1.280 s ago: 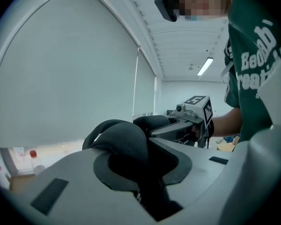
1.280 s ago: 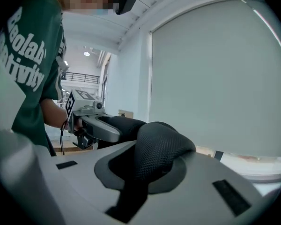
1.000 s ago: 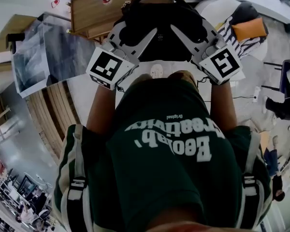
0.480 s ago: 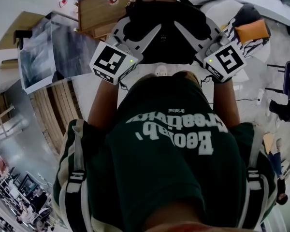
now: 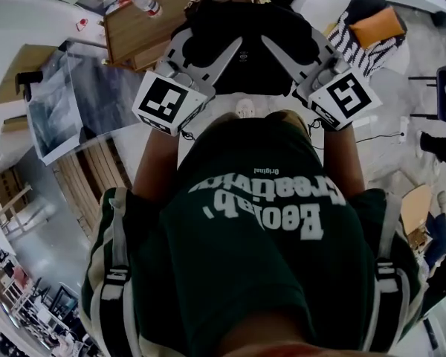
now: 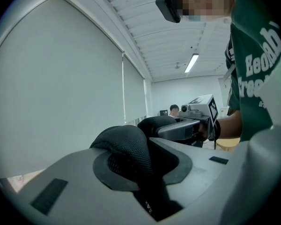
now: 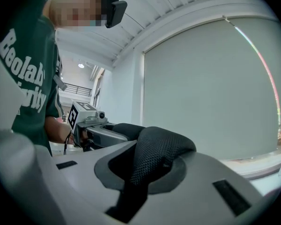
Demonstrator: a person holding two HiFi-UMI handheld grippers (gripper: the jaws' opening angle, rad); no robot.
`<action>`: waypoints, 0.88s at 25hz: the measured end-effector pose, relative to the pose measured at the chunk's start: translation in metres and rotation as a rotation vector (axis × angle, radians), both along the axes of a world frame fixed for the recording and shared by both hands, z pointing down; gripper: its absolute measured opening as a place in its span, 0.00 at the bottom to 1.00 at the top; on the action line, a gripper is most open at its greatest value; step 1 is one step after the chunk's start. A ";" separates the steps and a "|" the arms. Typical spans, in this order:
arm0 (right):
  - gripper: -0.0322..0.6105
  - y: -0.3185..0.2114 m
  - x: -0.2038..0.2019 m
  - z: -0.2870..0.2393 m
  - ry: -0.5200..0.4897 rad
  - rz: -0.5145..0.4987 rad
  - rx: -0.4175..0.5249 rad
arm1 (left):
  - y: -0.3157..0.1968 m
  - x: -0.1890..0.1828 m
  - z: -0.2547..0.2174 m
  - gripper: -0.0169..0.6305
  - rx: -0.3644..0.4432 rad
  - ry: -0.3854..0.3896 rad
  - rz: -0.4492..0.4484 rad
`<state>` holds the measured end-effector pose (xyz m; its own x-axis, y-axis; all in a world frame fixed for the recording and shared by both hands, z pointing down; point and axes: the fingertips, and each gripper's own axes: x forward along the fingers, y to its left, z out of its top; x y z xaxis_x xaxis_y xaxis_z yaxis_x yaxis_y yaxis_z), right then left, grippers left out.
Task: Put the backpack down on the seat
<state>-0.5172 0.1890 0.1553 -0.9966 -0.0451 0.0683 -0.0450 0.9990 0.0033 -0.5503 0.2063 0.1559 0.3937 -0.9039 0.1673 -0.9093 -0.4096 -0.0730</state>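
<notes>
Matt, coarse mesh-cloth backpack [image 5: 247,27]

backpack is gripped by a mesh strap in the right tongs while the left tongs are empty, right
Wrong on the left tongs: they are not empty. The left gripper view shows them shut on a black mesh strap of the backpack, as the right tongs are on the other strap.

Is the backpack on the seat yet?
Not yet. Done: left gripper and right gripper are each shut on a padded strap of the backpack. In hand: it's held between them in front of the person. Left: setting it down, letting go.
</notes>
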 end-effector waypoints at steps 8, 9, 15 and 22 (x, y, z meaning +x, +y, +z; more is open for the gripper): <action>0.16 -0.027 0.122 0.001 -0.005 0.115 -0.011 | -0.034 0.120 0.002 0.19 -0.016 0.004 0.120; 0.16 -0.030 0.137 0.001 -0.002 0.125 -0.013 | -0.037 0.135 0.002 0.19 -0.022 0.008 0.129; 0.16 -0.042 0.240 0.001 0.007 0.214 -0.007 | -0.049 0.239 0.007 0.19 -0.043 0.021 0.206; 0.16 -0.050 0.367 0.012 0.006 0.344 -0.021 | -0.061 0.364 0.023 0.19 -0.081 0.008 0.350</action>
